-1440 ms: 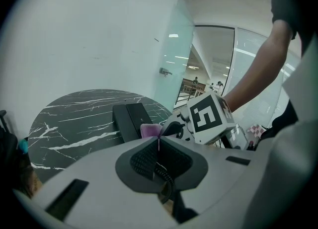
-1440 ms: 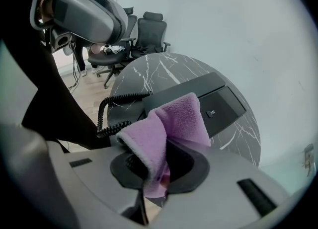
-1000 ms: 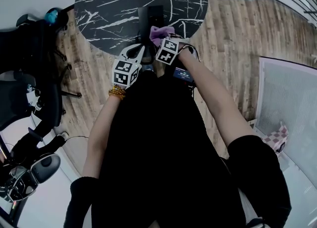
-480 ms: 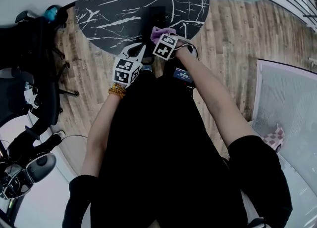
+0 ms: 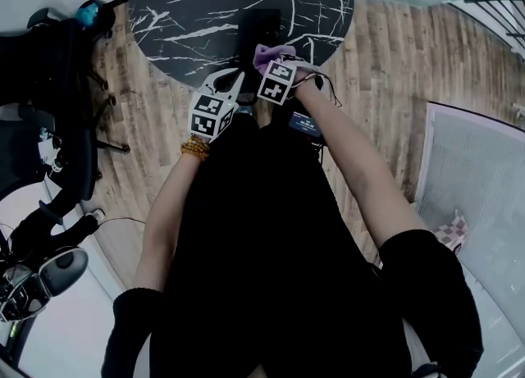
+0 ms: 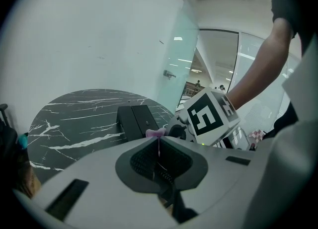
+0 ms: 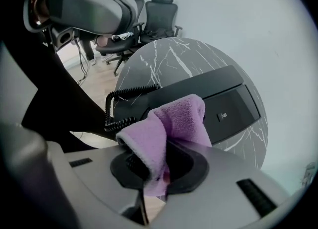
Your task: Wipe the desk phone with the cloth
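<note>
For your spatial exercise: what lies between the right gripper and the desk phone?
The purple cloth, clamped in the right gripper; right gripper view shows it.

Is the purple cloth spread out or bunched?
Bunched: the purple fleece cloth folds over itself, pinched in the right gripper.

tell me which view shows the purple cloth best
The right gripper view: the purple cloth fills its centre, pinched in the right gripper and draped in front of the desk phone. The head view shows only a small purple patch; the left gripper view shows just a tiny purple tip past its own jaws.
</note>
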Action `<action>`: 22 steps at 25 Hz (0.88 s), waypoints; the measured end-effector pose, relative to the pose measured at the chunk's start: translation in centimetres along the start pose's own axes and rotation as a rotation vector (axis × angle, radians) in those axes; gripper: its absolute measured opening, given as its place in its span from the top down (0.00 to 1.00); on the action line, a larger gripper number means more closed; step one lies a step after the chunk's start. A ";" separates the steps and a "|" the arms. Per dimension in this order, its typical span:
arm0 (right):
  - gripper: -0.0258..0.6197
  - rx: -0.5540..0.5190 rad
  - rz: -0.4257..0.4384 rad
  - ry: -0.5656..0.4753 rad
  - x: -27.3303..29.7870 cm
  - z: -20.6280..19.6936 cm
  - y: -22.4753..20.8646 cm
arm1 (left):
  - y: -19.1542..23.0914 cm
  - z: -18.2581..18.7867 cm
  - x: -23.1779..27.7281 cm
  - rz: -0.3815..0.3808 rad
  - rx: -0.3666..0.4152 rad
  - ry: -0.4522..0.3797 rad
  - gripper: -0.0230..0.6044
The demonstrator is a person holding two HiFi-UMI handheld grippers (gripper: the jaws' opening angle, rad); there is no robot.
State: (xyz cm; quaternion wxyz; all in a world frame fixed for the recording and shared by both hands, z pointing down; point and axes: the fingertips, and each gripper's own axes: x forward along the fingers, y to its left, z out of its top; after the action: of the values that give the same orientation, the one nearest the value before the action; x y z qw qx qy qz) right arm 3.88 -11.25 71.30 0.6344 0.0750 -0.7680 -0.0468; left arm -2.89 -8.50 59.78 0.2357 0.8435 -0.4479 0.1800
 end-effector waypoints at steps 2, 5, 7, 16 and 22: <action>0.87 0.045 0.017 -0.009 0.0 0.1 0.1 | 0.0 0.0 0.1 -0.002 0.001 0.002 0.93; 0.87 0.169 0.062 -0.002 0.1 0.3 0.2 | -0.1 -0.1 0.1 -0.004 -0.001 0.007 0.93; 0.87 0.212 0.066 -0.003 0.1 0.3 0.2 | -0.1 -0.1 0.1 -0.004 0.000 0.007 0.93; 0.87 0.106 0.017 -0.027 0.1 0.3 0.8 | 0.1 -0.1 -0.2 0.006 0.003 0.006 0.93; 0.87 0.089 0.012 -0.028 0.2 0.2 0.8 | 0.6 0.0 -0.6 0.022 -0.003 -0.006 0.93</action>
State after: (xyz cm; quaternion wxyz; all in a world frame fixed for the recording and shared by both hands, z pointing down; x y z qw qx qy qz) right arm 3.62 -10.50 71.59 0.6200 0.0980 -0.7784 -0.0099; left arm -3.67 -8.41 59.57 0.2336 0.8387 -0.4580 0.1795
